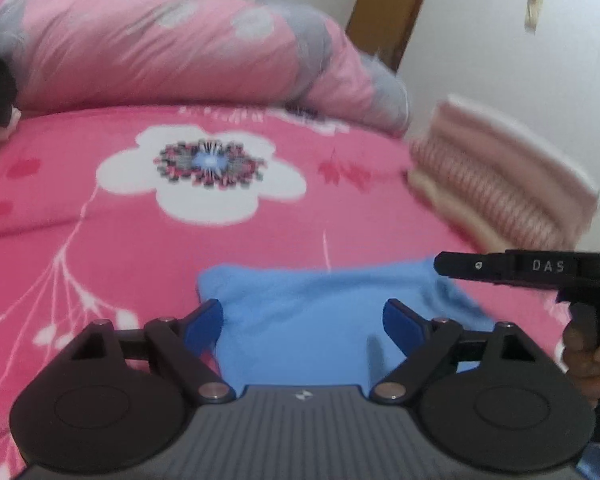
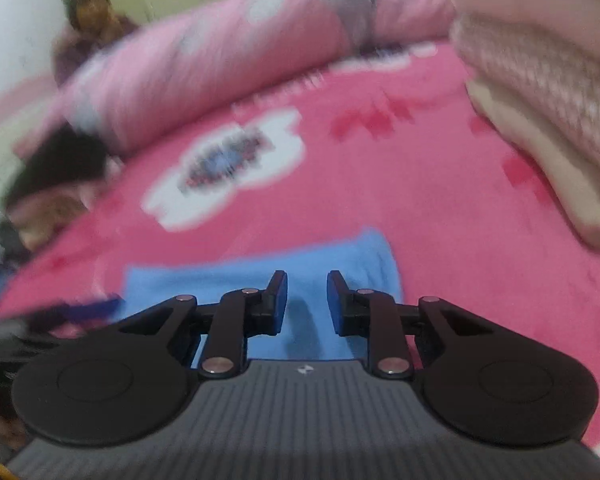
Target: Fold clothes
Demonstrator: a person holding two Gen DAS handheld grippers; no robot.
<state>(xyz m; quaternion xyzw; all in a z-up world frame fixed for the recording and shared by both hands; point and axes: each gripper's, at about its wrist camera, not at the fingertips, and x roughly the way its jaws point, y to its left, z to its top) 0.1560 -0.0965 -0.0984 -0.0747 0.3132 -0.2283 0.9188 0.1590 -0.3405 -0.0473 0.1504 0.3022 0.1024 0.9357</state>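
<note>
While it lies flat on the pink flowered bed (image 1: 100, 240), the blue cloth (image 1: 320, 320) looks folded, its far edge straight. The left gripper (image 1: 302, 318) hovers over it, fingers spread wide; the right gripper (image 2: 307, 300) stands narrowly parted, gripping nothing. Bare bed lies toward 12 o'clock; stacked knitwear (image 1: 500, 184) sits at 2 o'clock.

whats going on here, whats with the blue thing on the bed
A person holds a two-finger gripper in each hand over a blue cloth lying on a pink flowered bedspread. The left gripper is wide open above the cloth; the right gripper is open more narrowly, and neither grips it. A folded pink stack sits to the right, a rolled quilt behind.
</note>
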